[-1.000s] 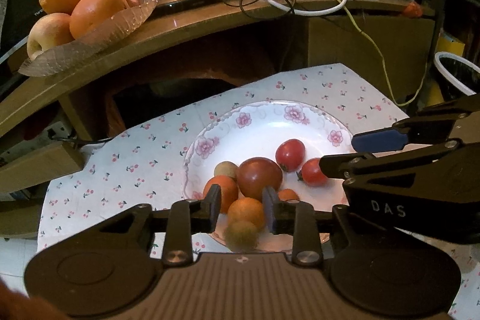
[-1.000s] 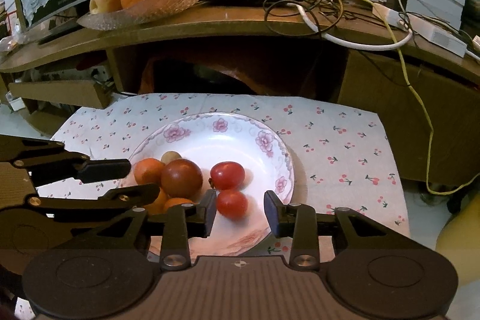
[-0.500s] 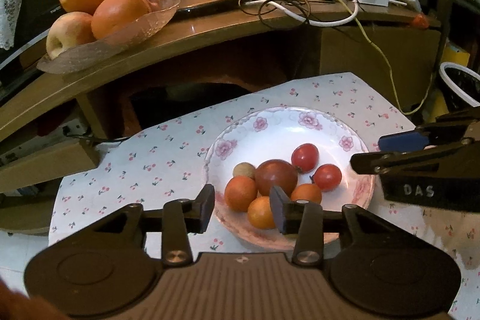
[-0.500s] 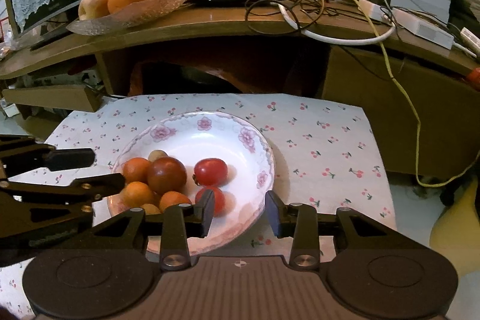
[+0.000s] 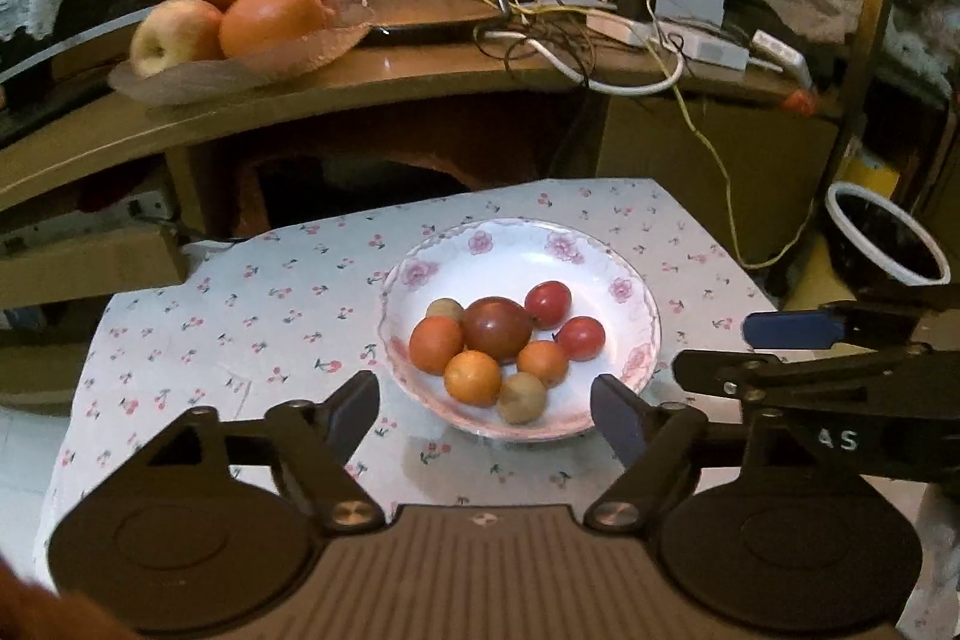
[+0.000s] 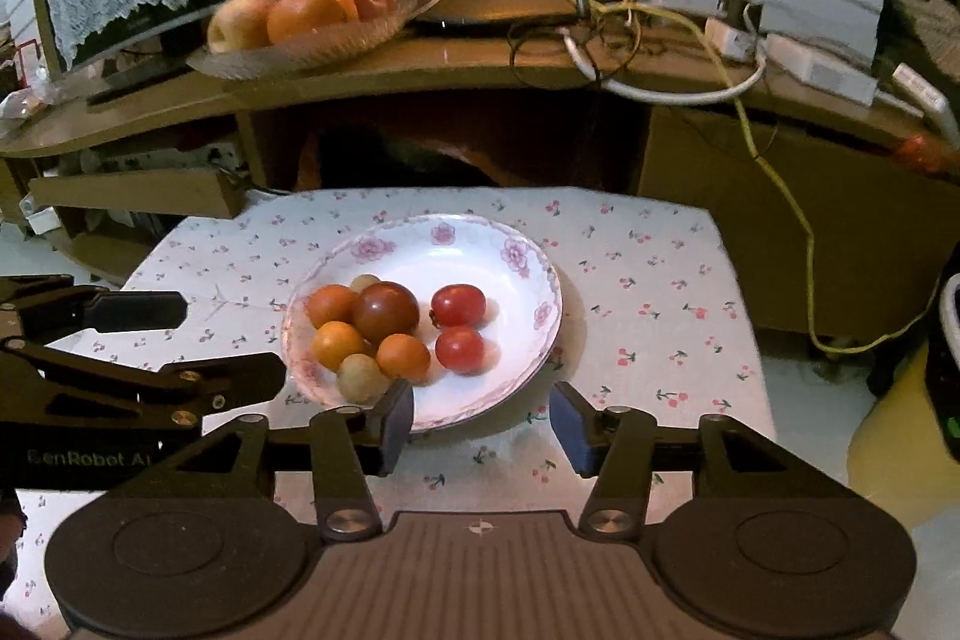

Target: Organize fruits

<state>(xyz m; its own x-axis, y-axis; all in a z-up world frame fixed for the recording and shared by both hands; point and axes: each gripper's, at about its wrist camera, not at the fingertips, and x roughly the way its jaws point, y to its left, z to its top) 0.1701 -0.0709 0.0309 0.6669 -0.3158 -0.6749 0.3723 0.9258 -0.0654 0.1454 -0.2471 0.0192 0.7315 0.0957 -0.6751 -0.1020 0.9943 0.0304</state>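
Both the left gripper (image 5: 485,403) and the right gripper (image 6: 482,418) hang wide apart and empty just short of the floral plate (image 6: 528,268), which sits on the cloth-covered worktop (image 6: 648,316) holding 8 small fruits in 1 loose cluster. The step in hand looks like picking a first fruit. The red tomato (image 6: 459,349) nearest the right gripper stands slightly clear of the rest, so a centred, gentle closure there should avoid nudging its neighbours.
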